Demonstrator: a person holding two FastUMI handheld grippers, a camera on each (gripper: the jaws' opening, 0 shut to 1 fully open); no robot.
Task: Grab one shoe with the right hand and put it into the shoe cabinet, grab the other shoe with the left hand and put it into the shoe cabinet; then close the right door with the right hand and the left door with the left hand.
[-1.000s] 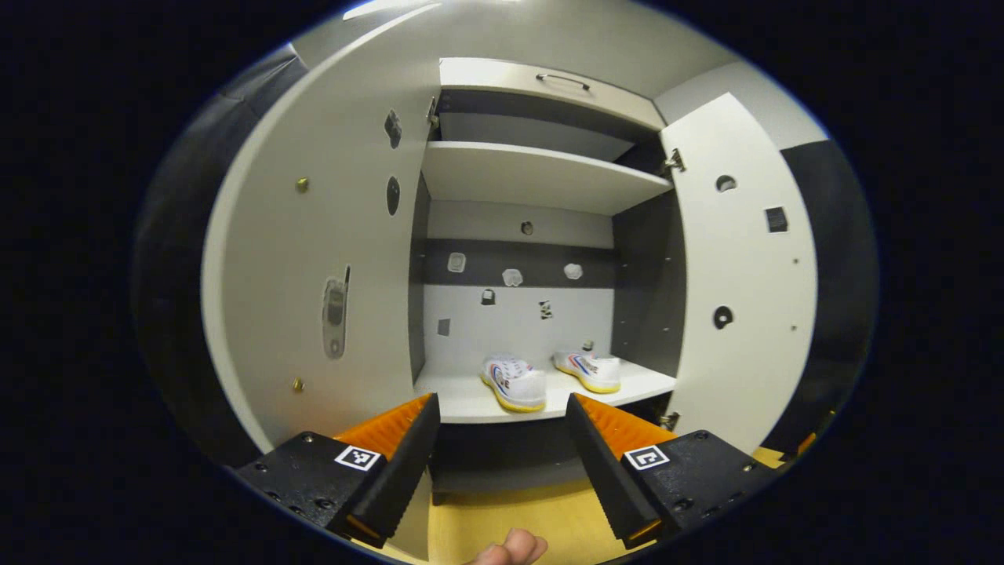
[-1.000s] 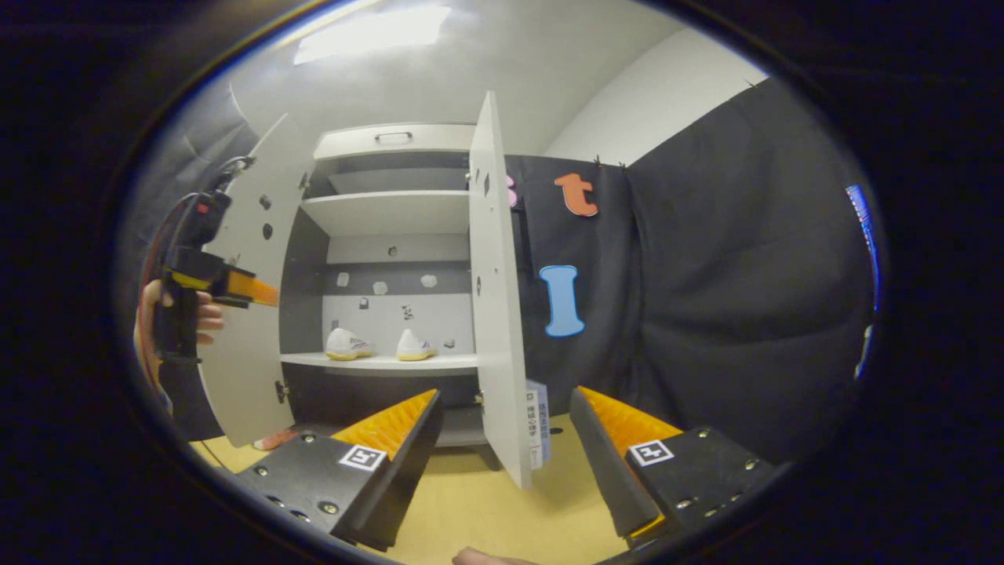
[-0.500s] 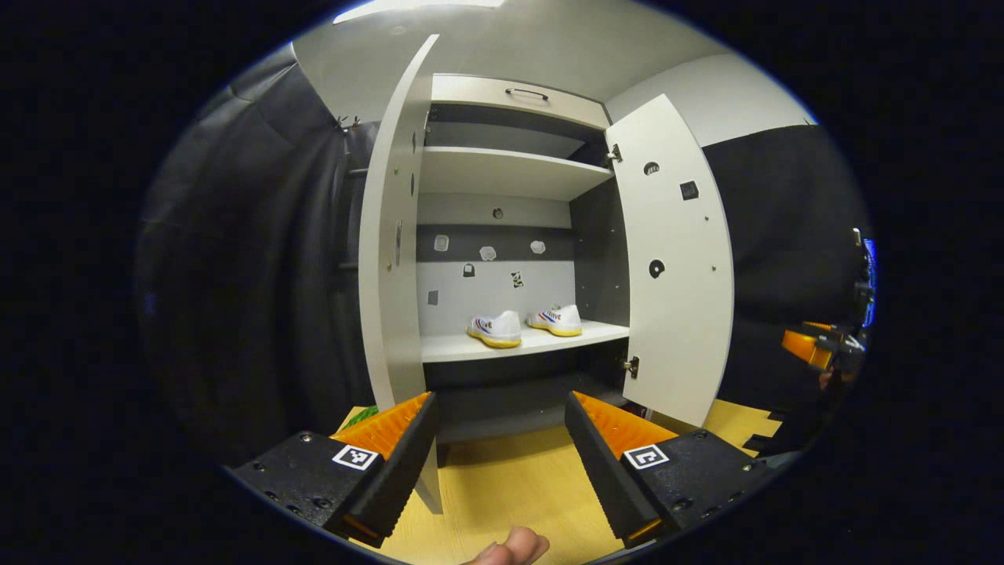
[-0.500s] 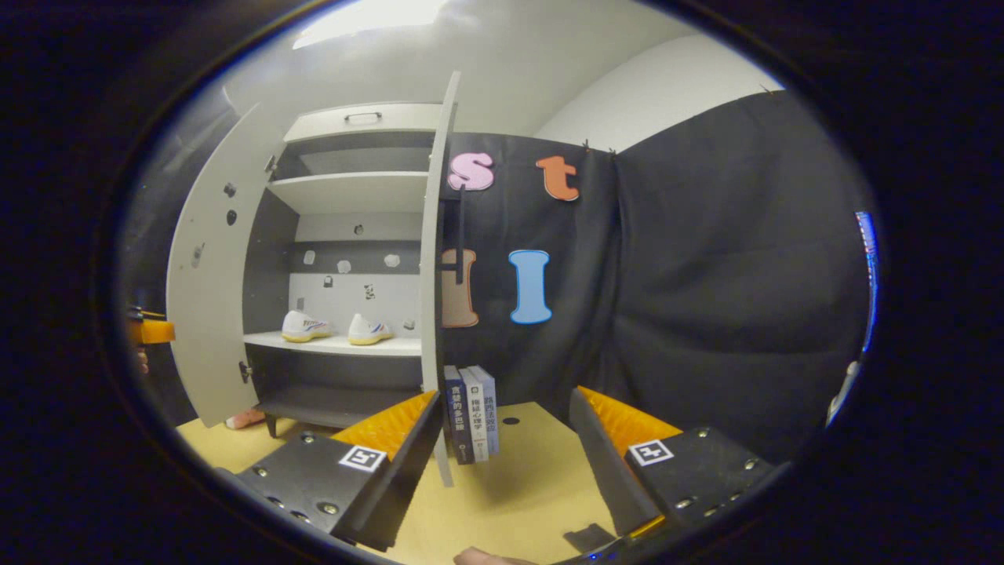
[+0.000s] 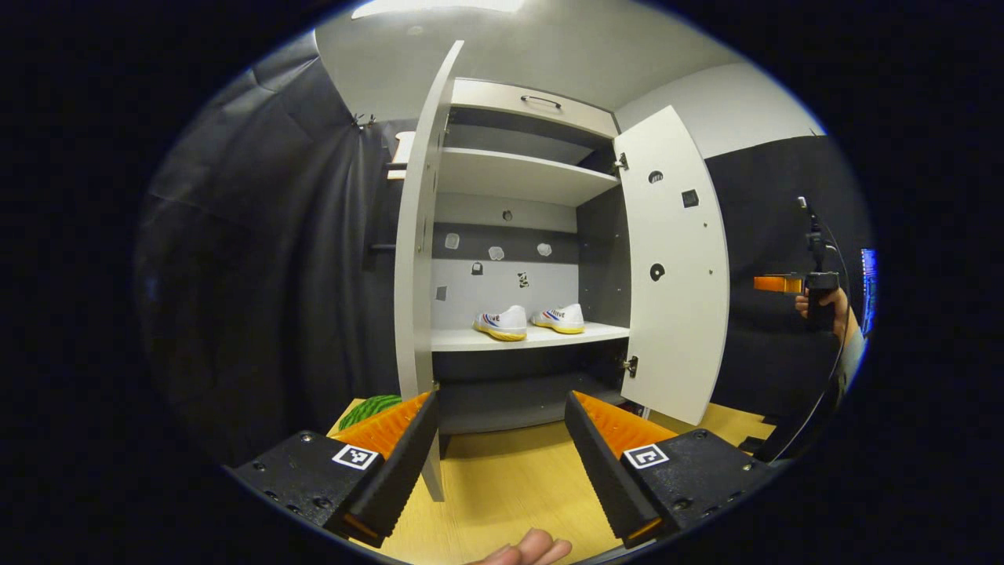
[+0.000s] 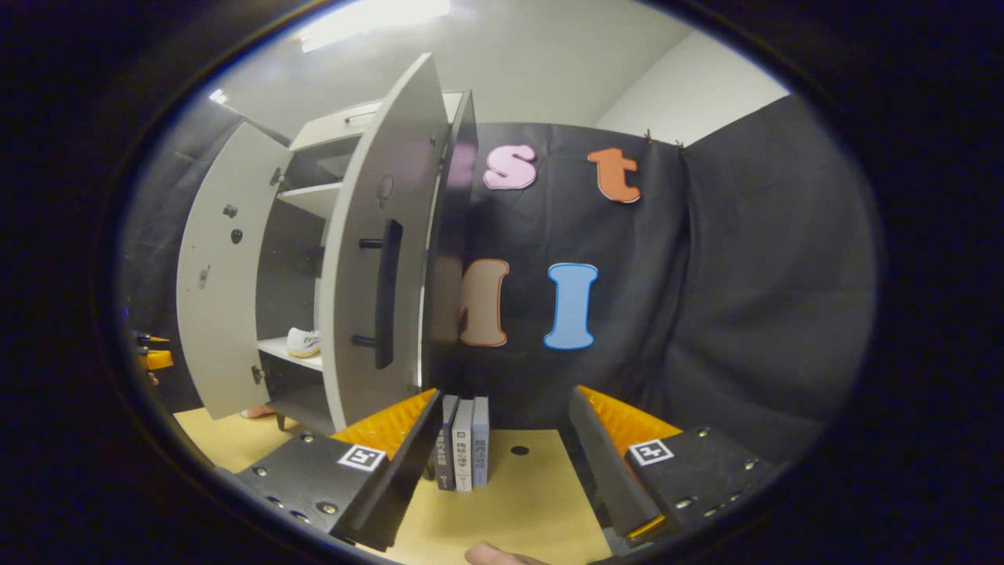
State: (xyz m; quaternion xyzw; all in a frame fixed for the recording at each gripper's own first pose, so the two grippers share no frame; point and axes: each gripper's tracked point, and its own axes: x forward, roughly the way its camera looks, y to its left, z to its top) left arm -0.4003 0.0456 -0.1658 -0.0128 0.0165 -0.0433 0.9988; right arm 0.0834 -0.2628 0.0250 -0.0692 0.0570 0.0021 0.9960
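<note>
Two white shoes with yellow soles, the left shoe (image 5: 502,323) and the right shoe (image 5: 558,318), stand side by side on the lower shelf (image 5: 471,340) of the shoe cabinet. Both doors hang open. In the left gripper view the left door (image 5: 416,259) is edge-on just beyond my open left gripper (image 5: 498,455), and the right door (image 5: 674,267) shows its inner face. The right gripper (image 5: 780,284), held by a hand, hovers right of that door. In the right gripper view my open right gripper (image 6: 502,455) faces the right door's outer side (image 6: 357,196) with its black handle (image 6: 384,294); one shoe (image 6: 302,342) peeks past it.
Several books (image 6: 463,439) stand on the yellow floor (image 6: 518,502) against the cabinet's side. A green striped object (image 5: 369,410) lies on the floor left of the left door. An upper shelf (image 5: 518,174) and a top drawer (image 5: 541,106) sit above the shoes. Black cloth walls surround the cabinet.
My left gripper has backed away from the cabinet and now lines up with the left door's edge. My right gripper has swung round to the right door's outer, handle side. Doors and shoes have not moved.
</note>
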